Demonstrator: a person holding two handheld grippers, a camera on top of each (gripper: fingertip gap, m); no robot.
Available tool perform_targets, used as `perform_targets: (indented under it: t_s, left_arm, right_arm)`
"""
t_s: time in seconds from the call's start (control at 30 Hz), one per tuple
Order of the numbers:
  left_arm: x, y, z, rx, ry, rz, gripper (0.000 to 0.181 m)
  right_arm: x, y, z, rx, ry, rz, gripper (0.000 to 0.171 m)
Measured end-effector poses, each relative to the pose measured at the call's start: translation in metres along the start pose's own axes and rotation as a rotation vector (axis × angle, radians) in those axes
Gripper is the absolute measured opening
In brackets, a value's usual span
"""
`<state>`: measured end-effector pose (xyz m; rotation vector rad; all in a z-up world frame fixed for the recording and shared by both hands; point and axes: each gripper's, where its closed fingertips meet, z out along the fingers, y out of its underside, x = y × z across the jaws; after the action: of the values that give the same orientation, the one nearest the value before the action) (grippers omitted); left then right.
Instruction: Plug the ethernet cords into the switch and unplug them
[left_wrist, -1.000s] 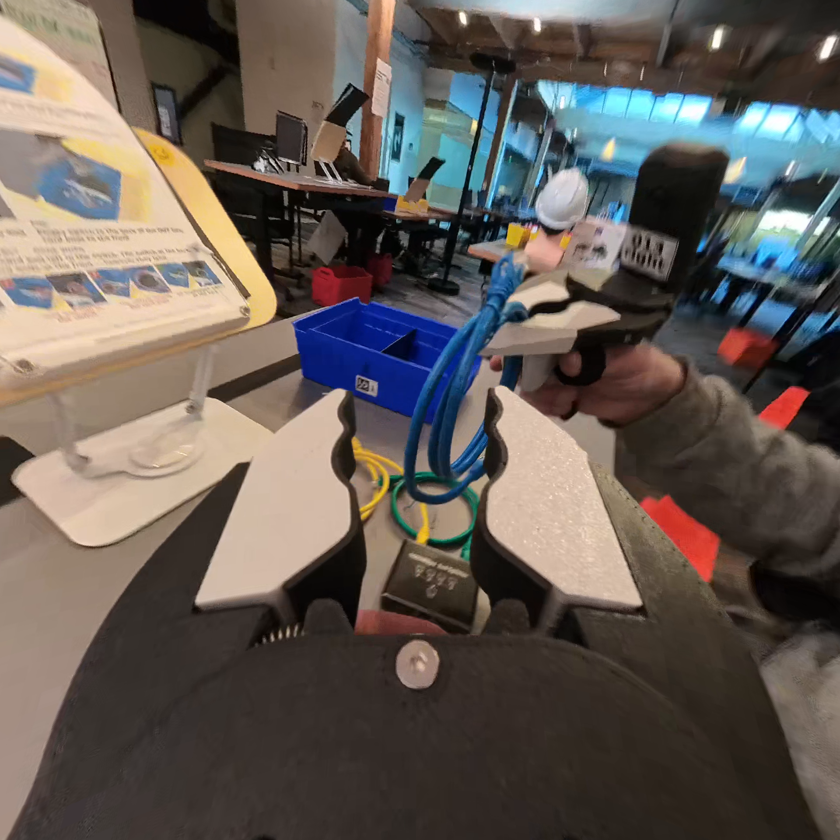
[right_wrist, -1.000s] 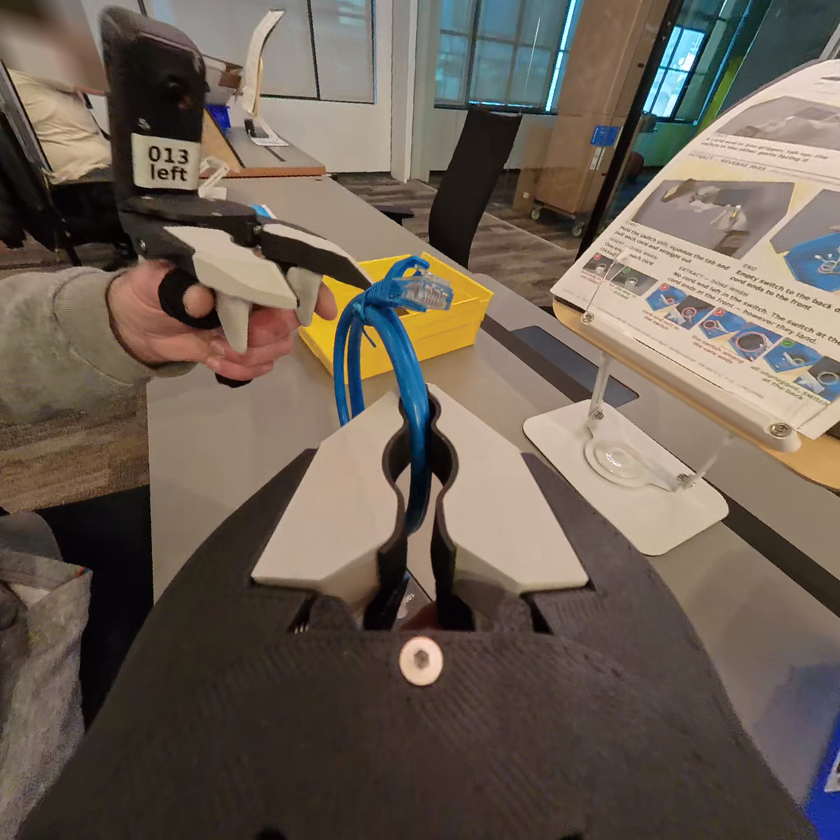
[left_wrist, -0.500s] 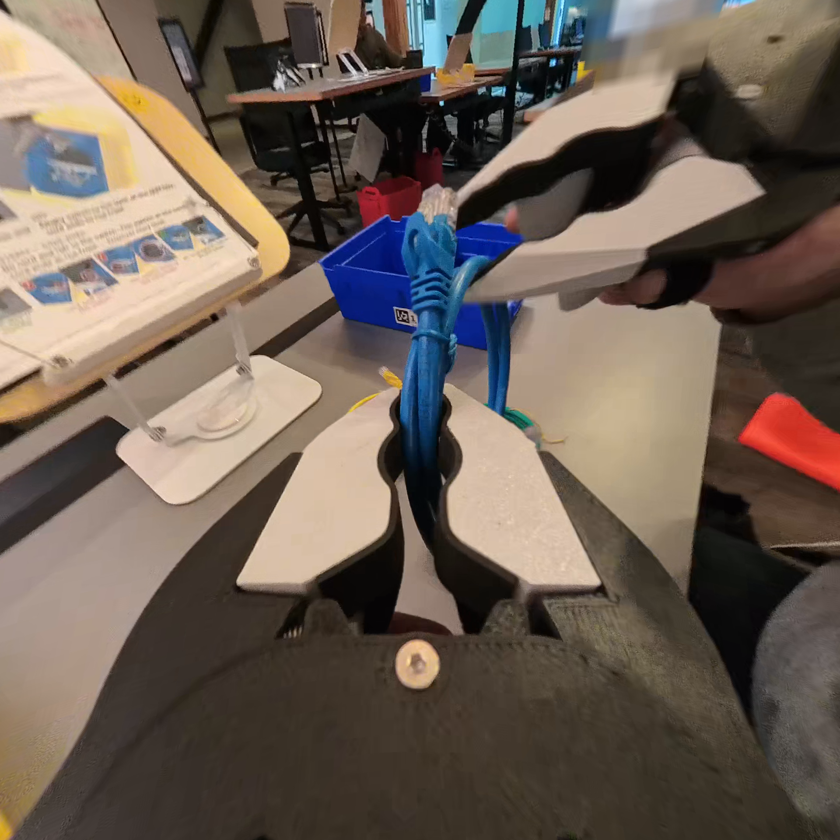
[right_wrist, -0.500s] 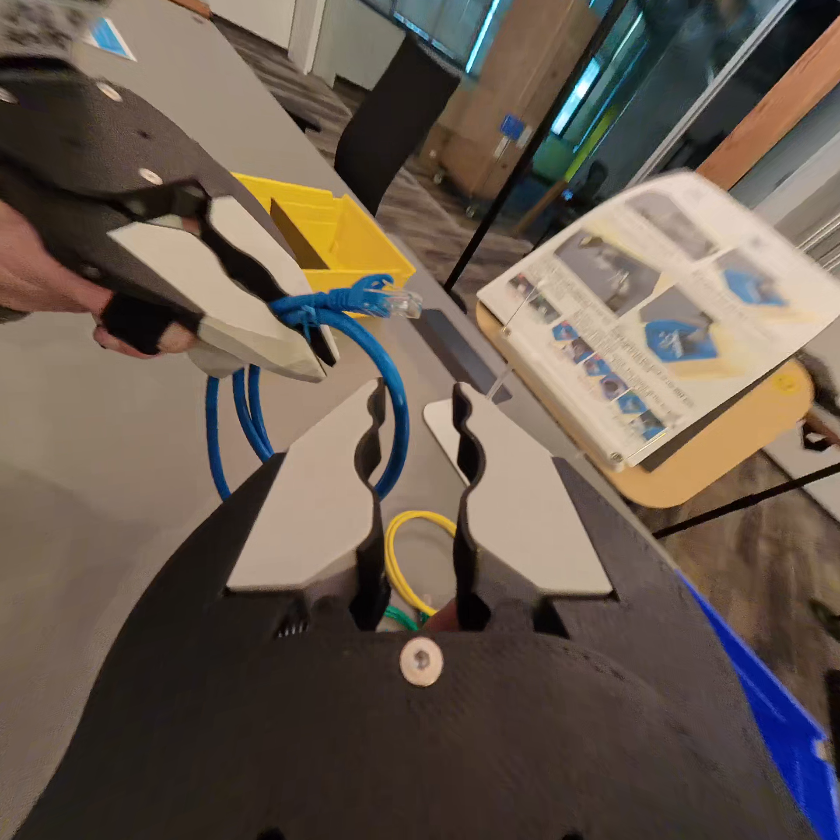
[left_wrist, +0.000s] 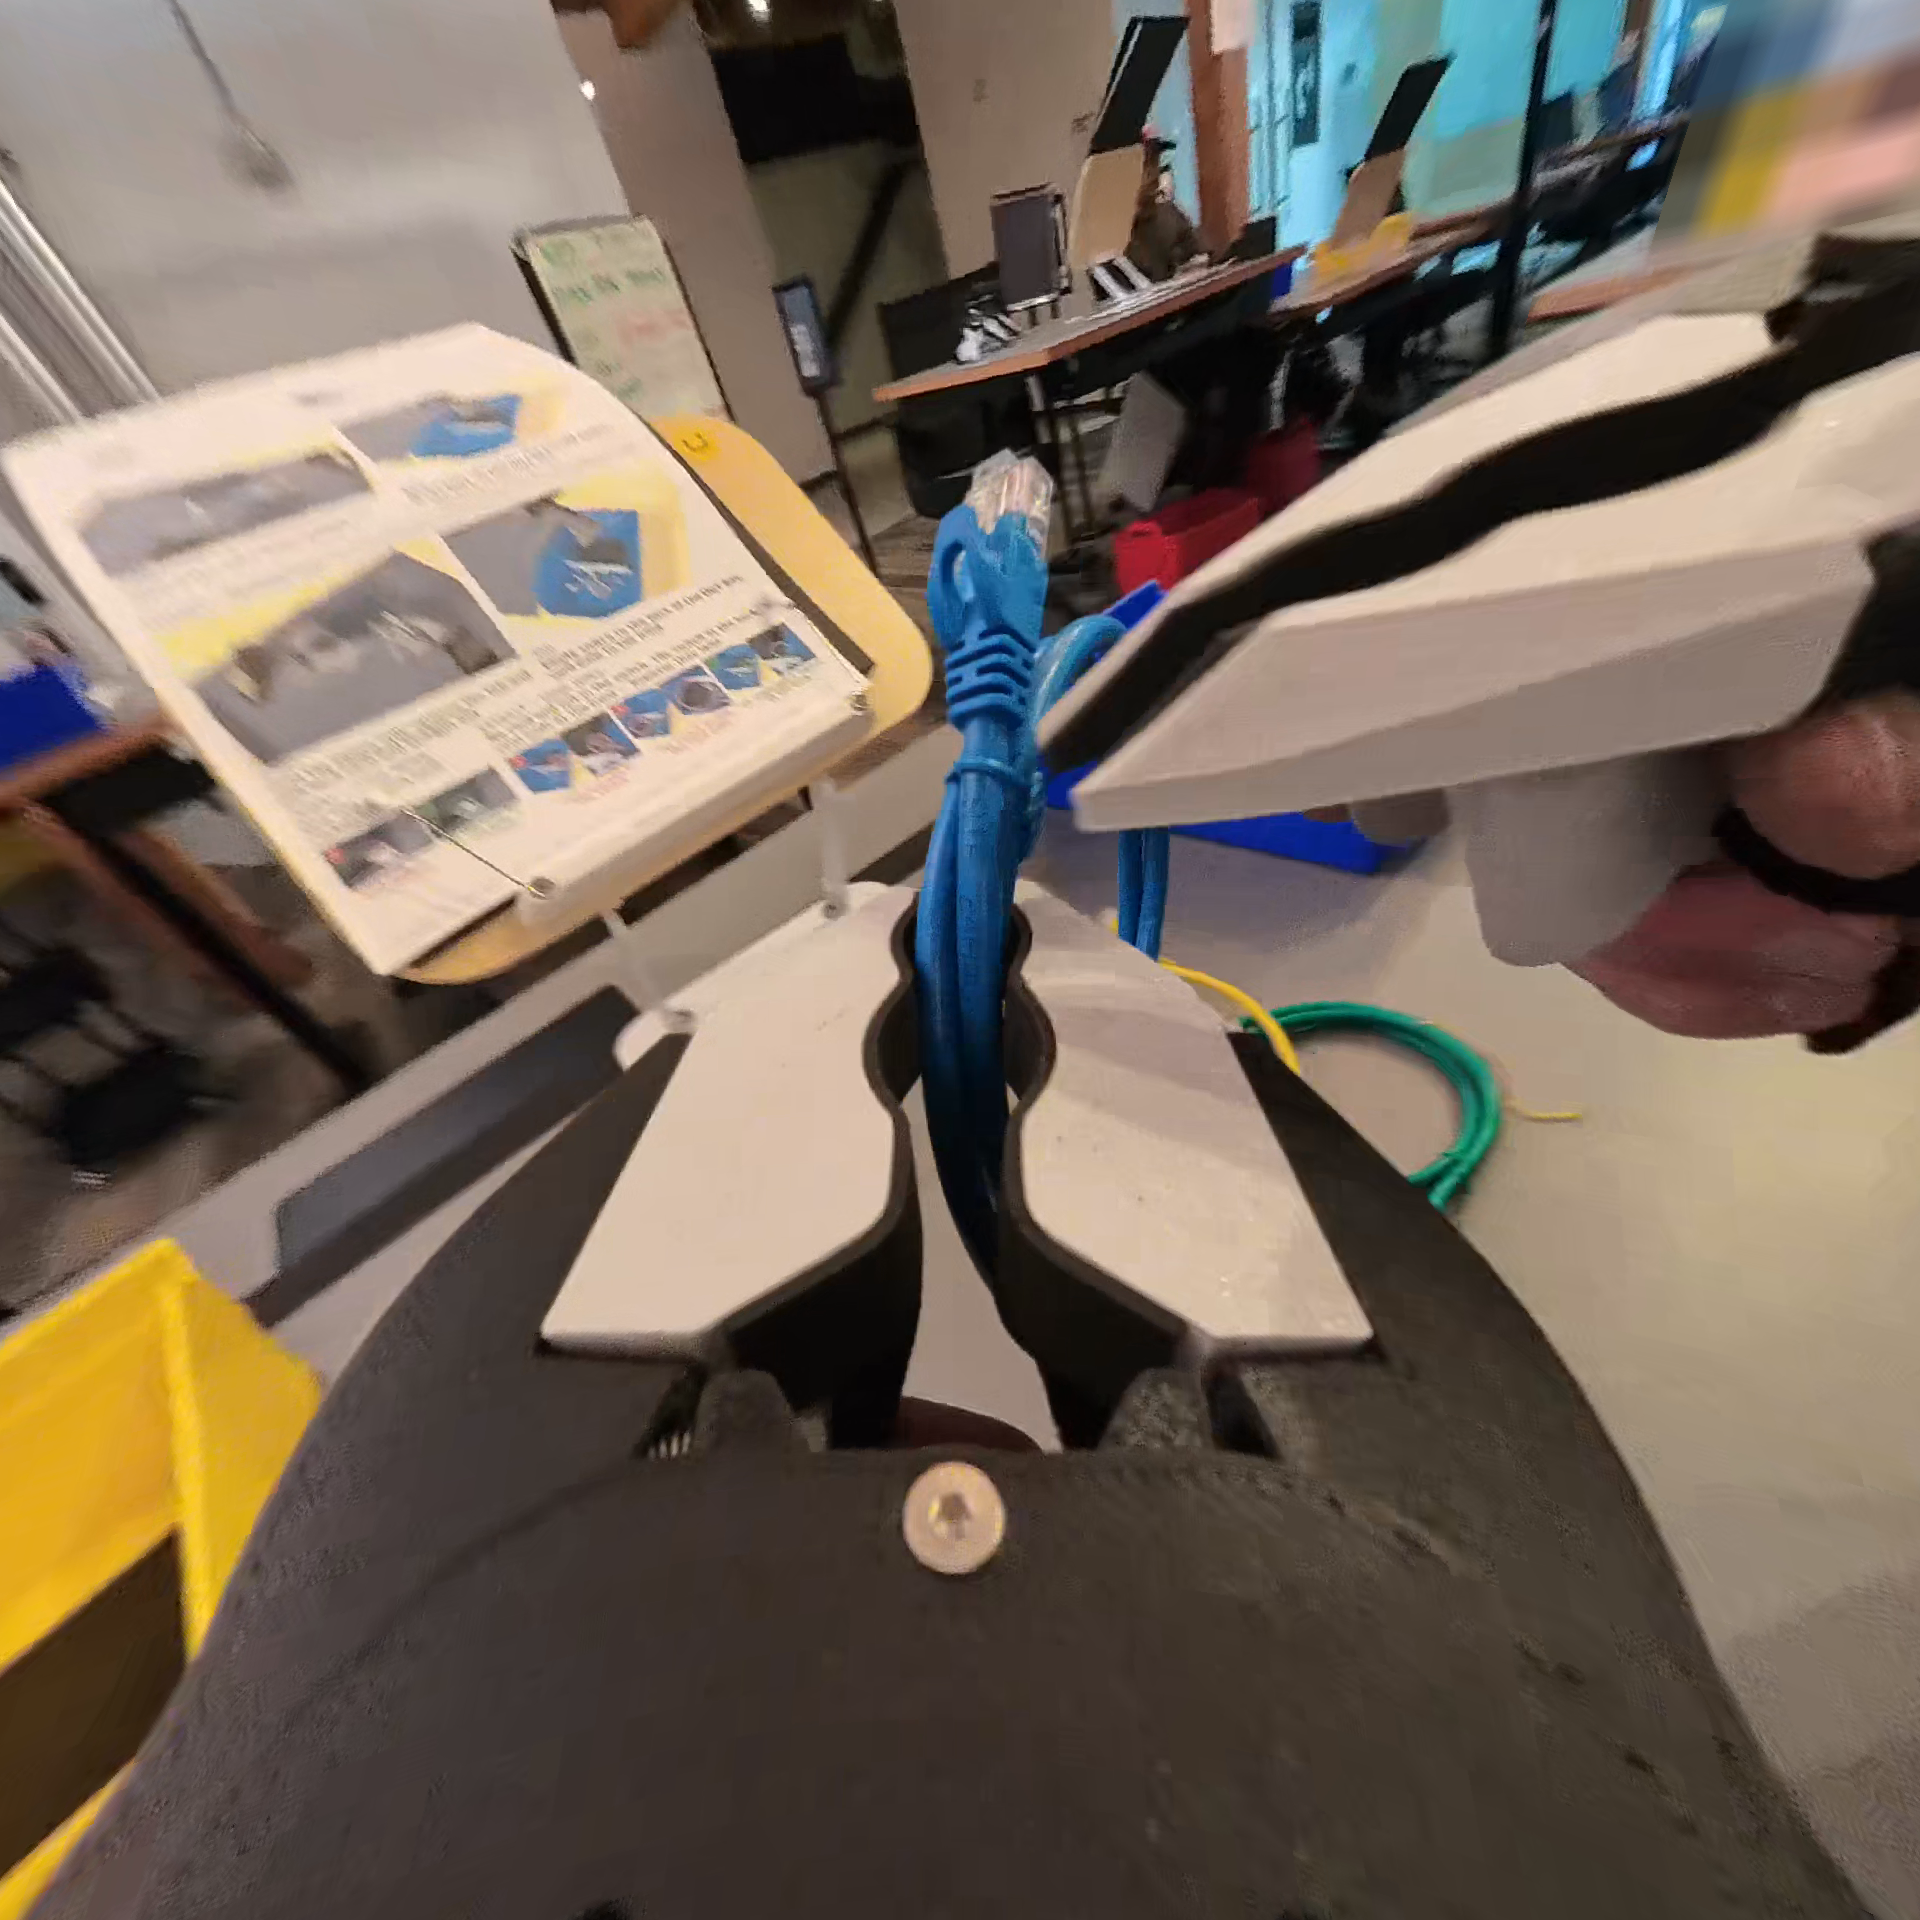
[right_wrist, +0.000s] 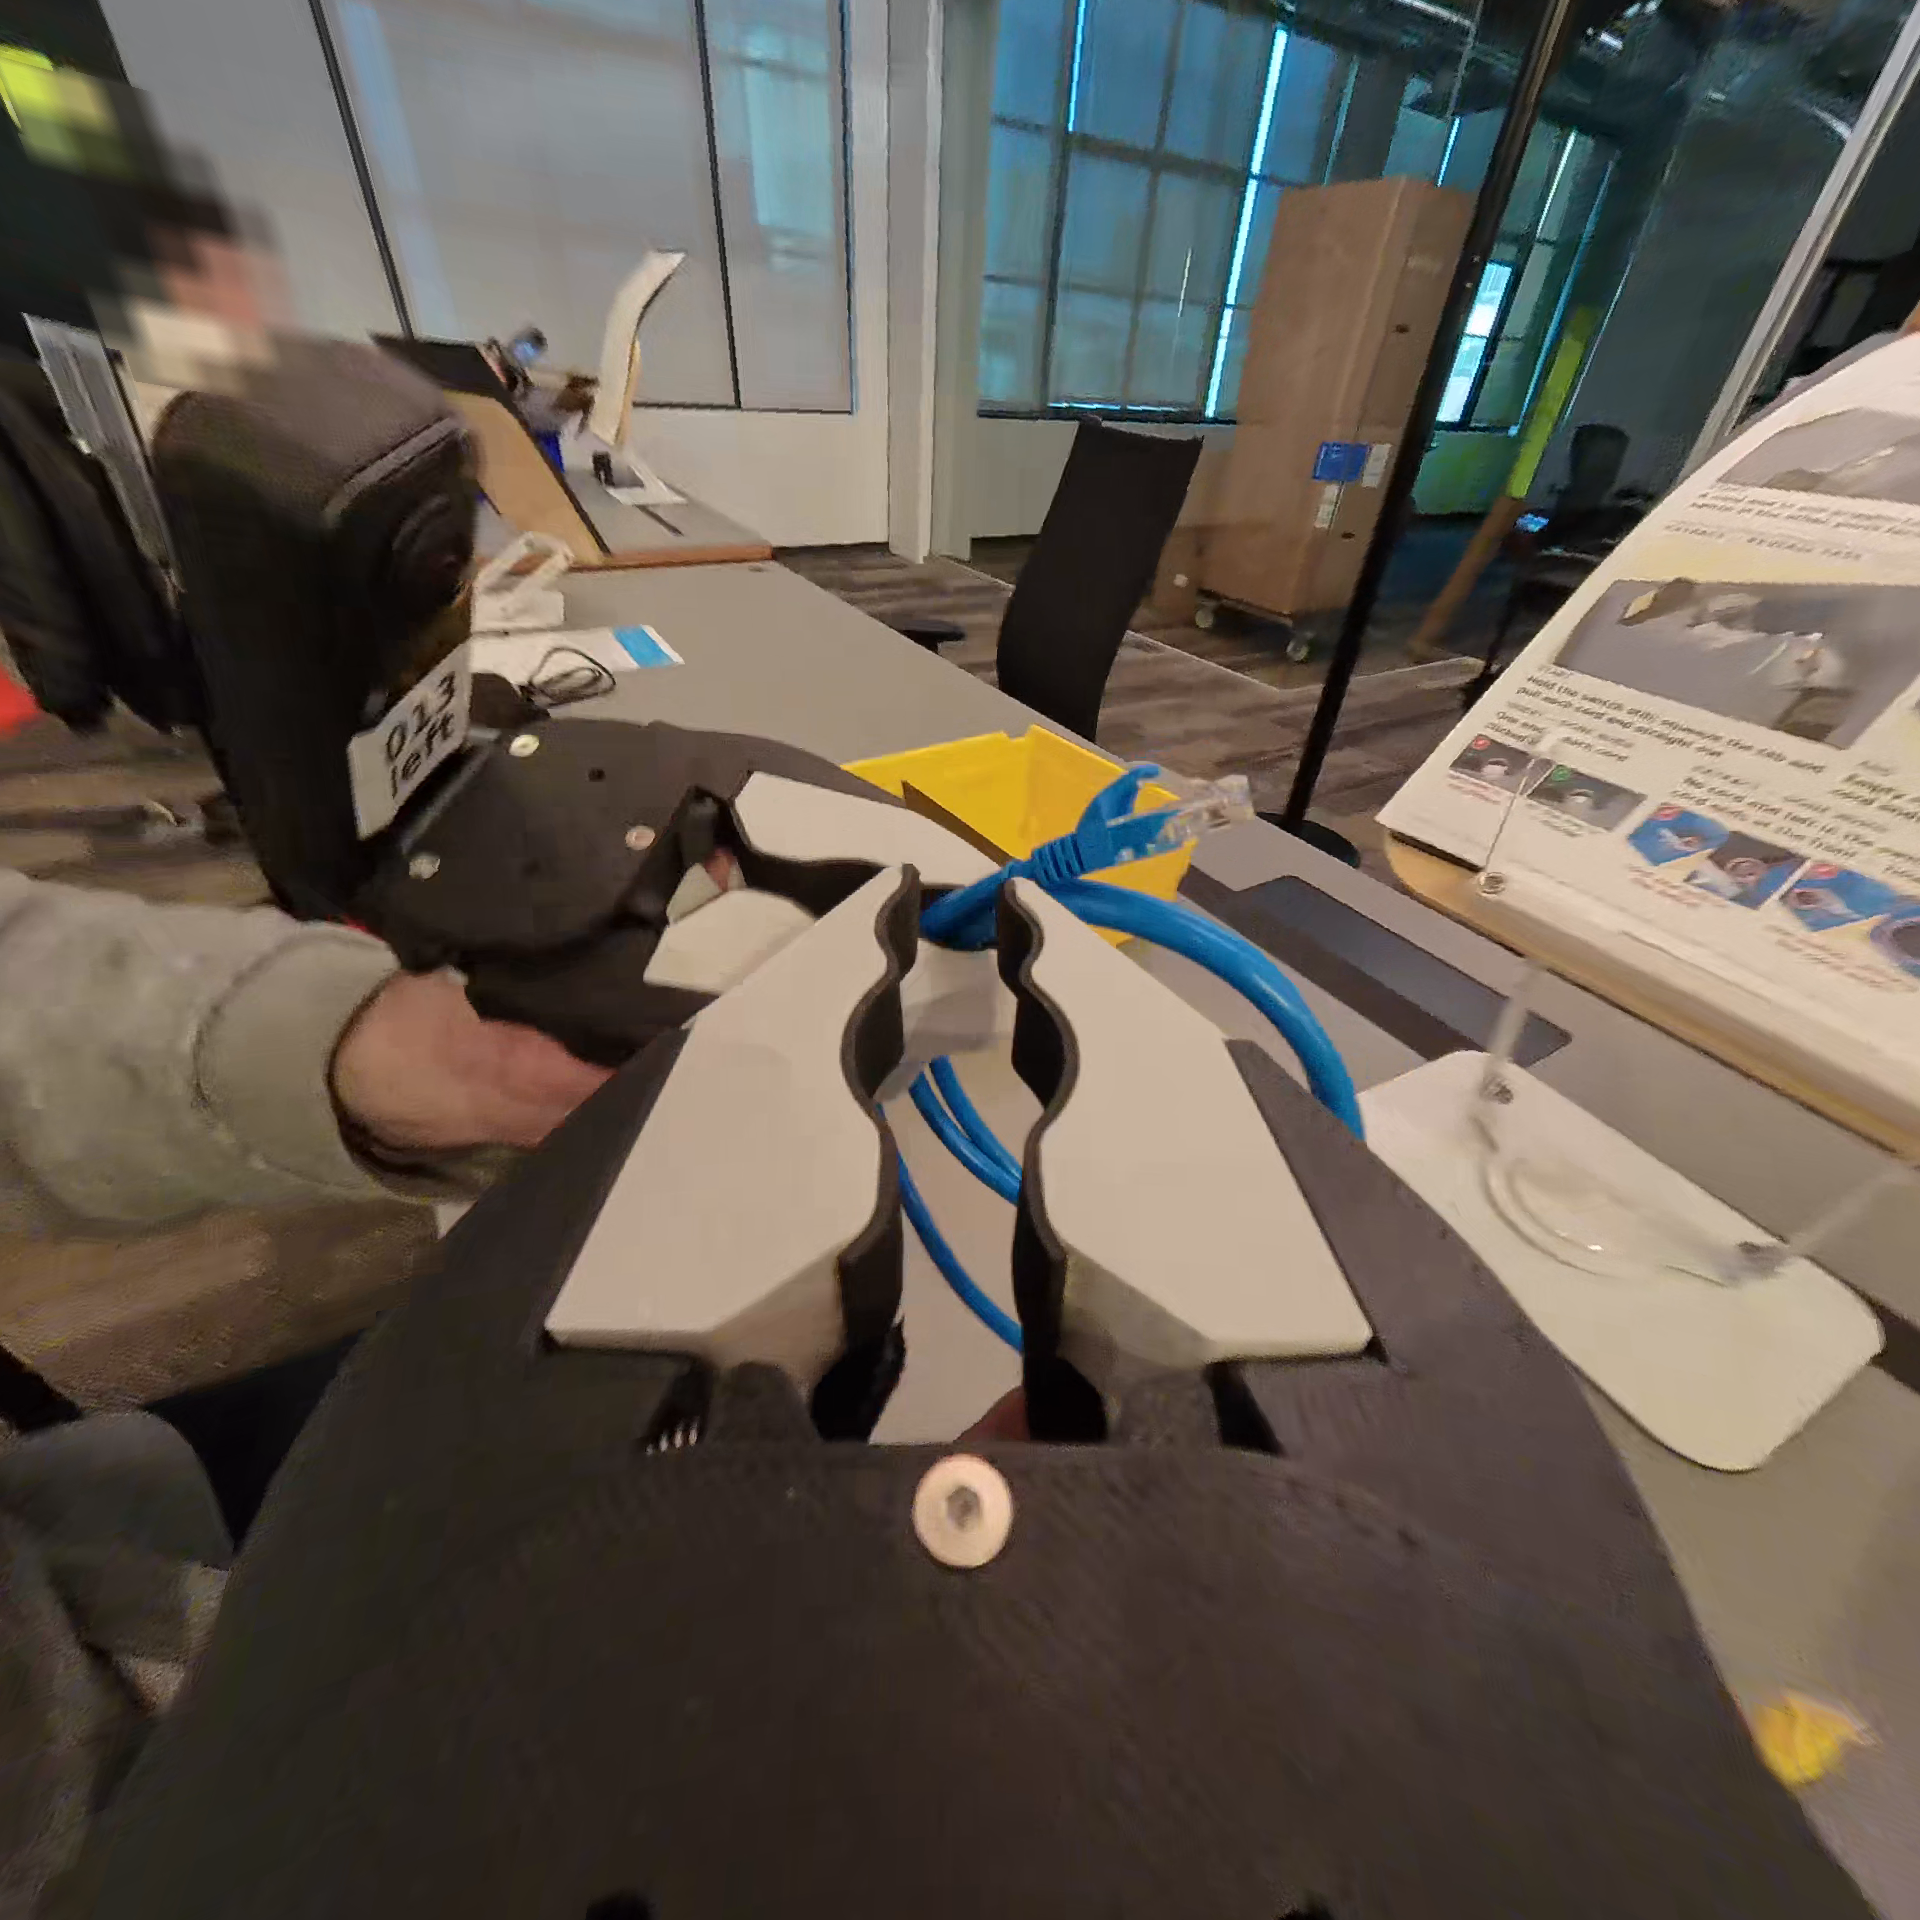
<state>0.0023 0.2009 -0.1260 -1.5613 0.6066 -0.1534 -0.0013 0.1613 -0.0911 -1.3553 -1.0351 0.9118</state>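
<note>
We hold the left gripper (left_wrist: 961, 925) clamped on a bundled blue ethernet cord (left_wrist: 977, 831), its fingers pinching the doubled strands so the clear plug (left_wrist: 1008, 488) stands upright above them. Our right gripper (left_wrist: 1060, 727) reaches in from the right in the left wrist view, its fingers parted by a narrow gap, tips just beside the cord below the plug; whether they touch it we cannot tell. Our right hand (left_wrist: 1766, 883) wraps its grip. On the grey table (left_wrist: 1558, 1299) a green cord (left_wrist: 1455, 1091) and a yellow cord (left_wrist: 1236, 997) lie coiled at the right. An instruction sheet (left_wrist: 447, 623) leans on its stand at far left; a yellow bin (left_wrist: 125, 1455) sits near left.
</note>
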Motion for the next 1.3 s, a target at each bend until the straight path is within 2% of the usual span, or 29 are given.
perform_targets:
  t_s: [0.17, 0.33, 0.5, 0.63, 0.8, 0.87, 0.97, 1.1, 1.23, 1.3]
  left_arm:
    - [-0.006, 0.0, -0.001, 0.002, -0.096, 0.065, 0.01]
    - [-0.007, -0.007, -0.004, 0.027, -0.158, 0.152, 0.01]
    - [-0.004, -0.012, -0.008, 0.049, -0.186, 0.221, 0.01]
    - [-0.002, -0.016, -0.009, 0.049, -0.159, 0.227, 0.01]
    - [0.001, -0.015, -0.01, 0.028, -0.077, 0.183, 0.01]
    - [-0.012, -0.019, -0.015, 0.052, -0.103, 0.122, 0.01]
    - [-0.044, -0.024, -0.022, 0.055, -0.147, 0.072, 0.01]
    - [-0.033, -0.029, -0.023, 0.068, -0.121, 0.09, 0.01]
    - [-0.011, -0.027, -0.02, 0.062, -0.143, 0.215, 0.01]
    - [-0.004, -0.028, -0.02, 0.062, -0.158, 0.249, 0.01]
  right_arm:
    - [0.006, 0.005, 0.0, -0.029, 0.058, 0.008, 0.007]
    - [0.009, 0.006, 0.003, -0.028, 0.073, 0.06, 0.012]
    - [0.009, 0.005, 0.002, 0.019, 0.047, 0.116, 0.003]
    - [0.006, 0.002, -0.002, 0.023, 0.003, 0.079, 0.0]
    - [0.009, 0.005, -0.008, -0.048, 0.023, -0.131, 0.0]
    - [0.023, 0.003, -0.018, -0.07, 0.068, -0.171, 0.0]
    - [0.029, -0.012, -0.036, -0.011, -0.024, -0.058, 0.0]
    - [0.024, -0.023, -0.031, 0.025, 0.032, -0.122, 0.0]
    - [0.009, -0.014, -0.011, 0.01, 0.006, -0.065, 0.019]
    - [0.003, -0.009, -0.004, 0.017, -0.022, -0.012, 0.018]
